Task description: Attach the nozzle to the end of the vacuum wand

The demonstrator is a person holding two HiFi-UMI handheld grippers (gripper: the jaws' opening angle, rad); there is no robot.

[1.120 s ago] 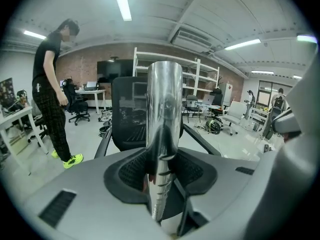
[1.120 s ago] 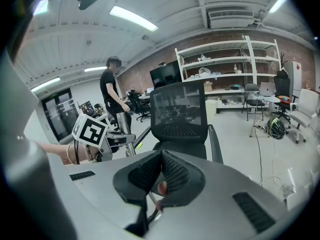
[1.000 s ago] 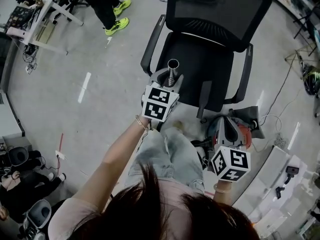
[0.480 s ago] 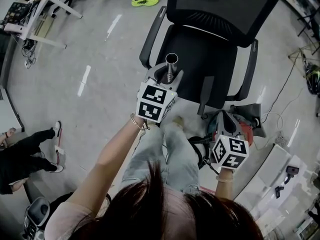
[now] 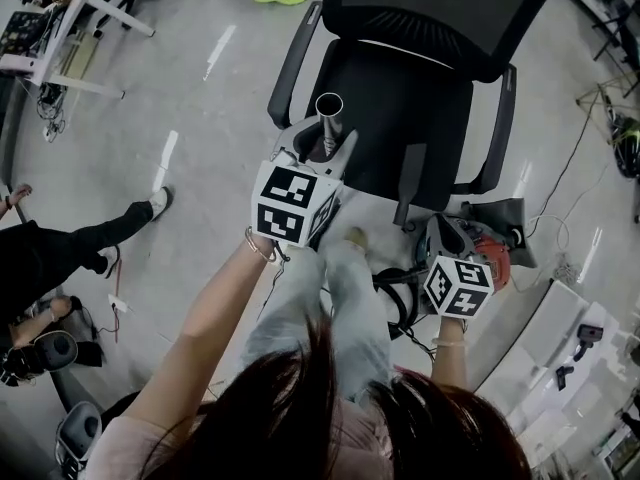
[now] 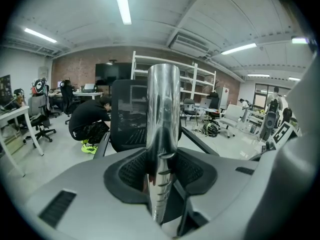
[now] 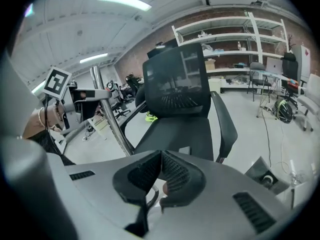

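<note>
My left gripper (image 5: 325,150) is shut on the chrome vacuum wand (image 5: 328,118), which stands upright with its open end on top, in front of the chair's seat. In the left gripper view the wand (image 6: 163,114) runs up between the pads of the left gripper (image 6: 162,159). My right gripper (image 5: 446,232) hangs low at the right with its jaws shut on nothing, above a red and grey vacuum body (image 5: 492,258). Its own view shows the right gripper (image 7: 161,155) empty, with the wand (image 7: 107,116) to its left. A dark grey floor part (image 5: 500,218) lies beside the vacuum; whether it is the nozzle is unclear.
A black office chair (image 5: 400,118) stands straight ahead. Black cables (image 5: 395,303) coil on the floor by my legs (image 5: 335,288). Someone's dark-trousered leg (image 5: 70,243) reaches in from the left. White shelving (image 5: 560,368) sits at the lower right.
My right gripper has sunk toward the vacuum body on the floor, still shut. The left gripper keeps the wand in place. A person's legs have come into view at the left.
</note>
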